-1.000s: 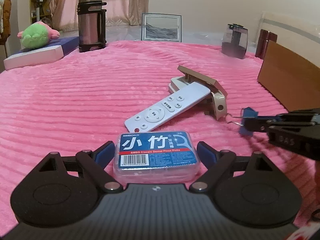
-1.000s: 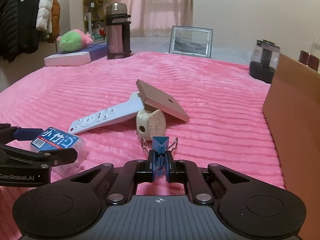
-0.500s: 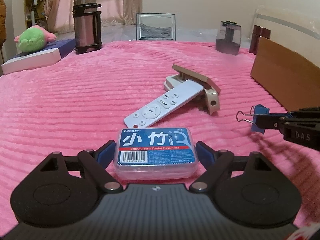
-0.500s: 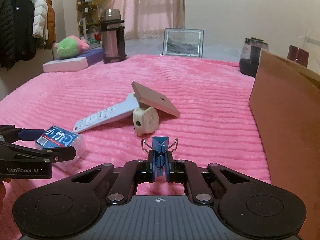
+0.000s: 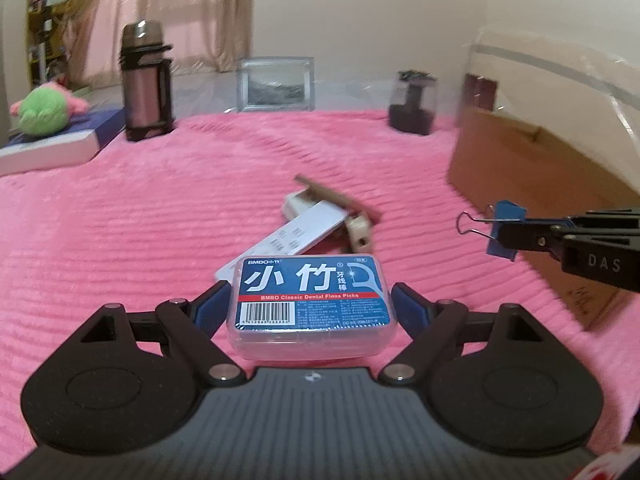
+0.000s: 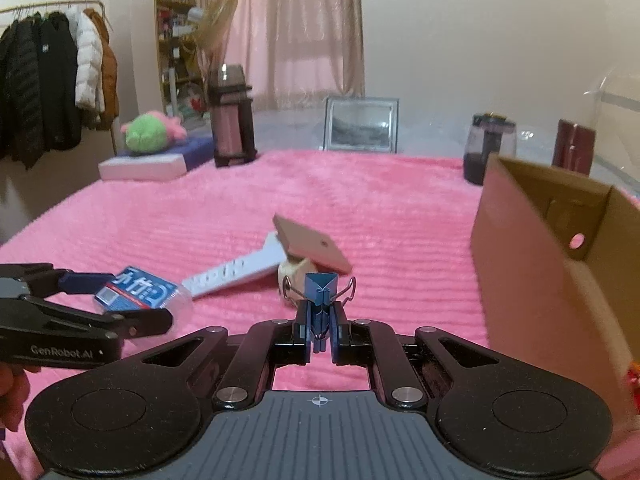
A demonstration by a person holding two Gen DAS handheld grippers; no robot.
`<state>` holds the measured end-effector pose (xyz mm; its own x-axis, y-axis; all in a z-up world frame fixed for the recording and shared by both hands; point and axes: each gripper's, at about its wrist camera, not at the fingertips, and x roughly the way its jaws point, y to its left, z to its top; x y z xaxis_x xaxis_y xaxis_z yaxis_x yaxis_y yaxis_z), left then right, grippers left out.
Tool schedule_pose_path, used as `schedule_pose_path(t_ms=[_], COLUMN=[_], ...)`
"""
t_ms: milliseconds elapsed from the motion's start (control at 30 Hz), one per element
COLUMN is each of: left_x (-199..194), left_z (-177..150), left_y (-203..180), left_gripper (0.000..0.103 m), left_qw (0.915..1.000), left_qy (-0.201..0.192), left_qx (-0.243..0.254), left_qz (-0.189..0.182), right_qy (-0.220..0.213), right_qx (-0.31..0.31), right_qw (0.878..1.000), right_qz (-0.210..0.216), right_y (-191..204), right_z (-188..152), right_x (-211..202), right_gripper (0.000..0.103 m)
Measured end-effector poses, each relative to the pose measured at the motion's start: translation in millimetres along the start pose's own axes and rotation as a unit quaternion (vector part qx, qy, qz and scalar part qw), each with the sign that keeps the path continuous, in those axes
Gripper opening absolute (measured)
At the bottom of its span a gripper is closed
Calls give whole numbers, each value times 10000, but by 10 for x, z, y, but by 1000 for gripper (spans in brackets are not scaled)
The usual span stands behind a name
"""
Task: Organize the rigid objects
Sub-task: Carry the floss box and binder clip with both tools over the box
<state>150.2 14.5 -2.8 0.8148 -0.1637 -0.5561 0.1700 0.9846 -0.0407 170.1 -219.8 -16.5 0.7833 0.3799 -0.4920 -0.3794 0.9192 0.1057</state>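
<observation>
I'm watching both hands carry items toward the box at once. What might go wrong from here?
The right gripper pinches the blue binder clip only by its lower part, so it might twist out. The left gripper holds the smooth floss pick box, which may slip. The cardboard box has a tall near wall to clear.

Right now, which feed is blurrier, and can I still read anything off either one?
Left wrist view: motion-smeared; white remote and cardboard box streaked, floss pick box label still sharp. Right wrist view: steadier; binder clip crisp, cardboard box edge slightly soft, fisheye bending at the rim. Both: dim, warm light.
</observation>
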Motion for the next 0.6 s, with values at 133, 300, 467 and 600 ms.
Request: schedule_pose_path(t_ms=[133,300,467,600], left_x=[-112,-236,-315,-299], left_z=[137,363,612,779], left_y=[-185,-491,-850,-1149], left_gripper=[83,83,83,83], left_qw=[9995,9964,9892,9819], left_qy=[-129,-321,-468,-488], left_qx=[99,356,665,816], left_qz=[-277,-700,-1220,-1640], right_qy=[-238,-487,-589,-592], right_qx=[83,241,487,621], right_qw=[9996,9981,9950,9919], right_qz=[-85,-298,-647,-934], right_y=[-93,-336,-757,-1101], right_z=[126,245,282,268], right_x=[-314,-693,-1011,-1215], right_gripper=[5,5,5,5])
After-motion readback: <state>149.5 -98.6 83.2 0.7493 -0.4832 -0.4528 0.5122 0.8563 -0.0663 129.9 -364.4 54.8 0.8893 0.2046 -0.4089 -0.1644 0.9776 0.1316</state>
